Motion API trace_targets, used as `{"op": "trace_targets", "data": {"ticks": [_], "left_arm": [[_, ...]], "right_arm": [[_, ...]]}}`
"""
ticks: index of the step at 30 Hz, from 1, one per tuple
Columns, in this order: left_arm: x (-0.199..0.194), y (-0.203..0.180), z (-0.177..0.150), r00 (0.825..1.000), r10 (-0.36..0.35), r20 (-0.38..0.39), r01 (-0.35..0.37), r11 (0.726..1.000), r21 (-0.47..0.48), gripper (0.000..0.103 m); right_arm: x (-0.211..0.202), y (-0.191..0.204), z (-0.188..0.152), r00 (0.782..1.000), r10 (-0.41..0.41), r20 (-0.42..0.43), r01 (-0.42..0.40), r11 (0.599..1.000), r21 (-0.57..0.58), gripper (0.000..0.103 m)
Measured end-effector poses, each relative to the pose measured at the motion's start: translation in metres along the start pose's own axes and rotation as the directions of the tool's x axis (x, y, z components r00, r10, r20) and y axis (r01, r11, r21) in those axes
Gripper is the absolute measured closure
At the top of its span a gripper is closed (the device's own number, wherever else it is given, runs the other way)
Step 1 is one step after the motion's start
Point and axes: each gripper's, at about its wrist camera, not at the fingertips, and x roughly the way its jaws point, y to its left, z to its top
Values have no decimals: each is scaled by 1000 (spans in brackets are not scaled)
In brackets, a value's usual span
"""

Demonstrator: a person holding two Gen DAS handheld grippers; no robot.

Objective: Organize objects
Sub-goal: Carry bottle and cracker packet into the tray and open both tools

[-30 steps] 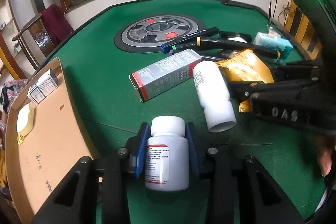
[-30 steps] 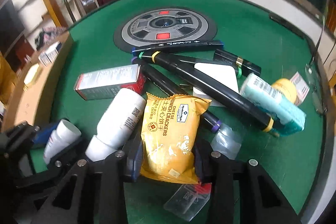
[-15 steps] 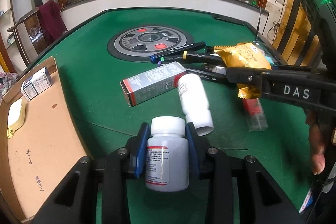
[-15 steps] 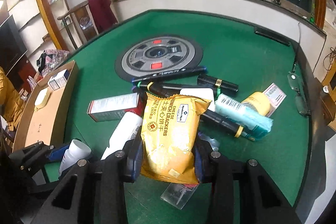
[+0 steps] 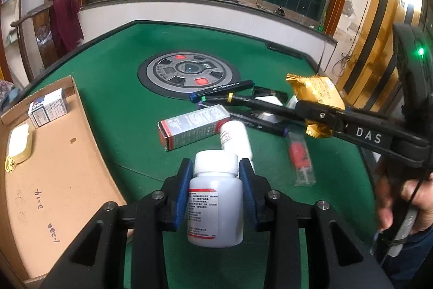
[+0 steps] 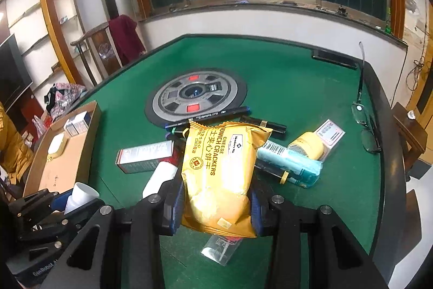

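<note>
Green felt table point(image 6: 284, 77) under a row of dark barred windows, round grey console point(image 6: 196, 96) set in its middle. Left gripper point(image 5: 216, 180) clamped on an upright white pill bottle point(image 5: 215, 197), blue pads pressing both sides of its body, bottle held clear above the felt. Right gripper point(image 6: 215, 203) clamped on a yellow cheese cracker packet point(image 6: 219, 169), pads on its lower half, top of the packet standing up past the fingers; packet is also off the table. In the left wrist view the right gripper reaches in from the right with the packet point(image 5: 315, 96) in its tip, the person's hand point(image 5: 403, 197) on the handle. Below on the felt: a larger white bottle point(image 5: 235, 134) lying on its side, touching a grey and red box point(image 5: 194, 126); black markers point(image 6: 211, 114) crossed behind them; a clear sachet with red contents point(image 5: 300, 156); a teal pack point(image 6: 292, 161) beside a yellow tub point(image 6: 308, 145); glasses point(image 6: 365, 121) near the right edge. Cardboard tray point(image 5: 54, 153) at the left holds a small box point(image 5: 47, 107) and a white case point(image 5: 19, 142).
</note>
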Motion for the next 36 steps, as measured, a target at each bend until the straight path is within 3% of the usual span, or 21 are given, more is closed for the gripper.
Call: {"op": "trace_targets", "data": {"ticks": [14,24,30,36], "left_arm": [[-25,16,6,998,-34,55,37,998,-49,69],[-53,45,12,993,-36,117,50,992,-118,69],[-73,79,15,988,7,156,21,984,-179,69],[-94,123,7,981,91,172,-47,968,-247,69]], "right_arm": [[-22,24,5,998,42,48,-41,999,-25,60],[-30,79,24,989,138,54,-130,983,-131,60],[-26,119,30,977,209,38,-199,963,-184,60],[-7,166,29,957,287,-31,-286,928,-237,60]]}}
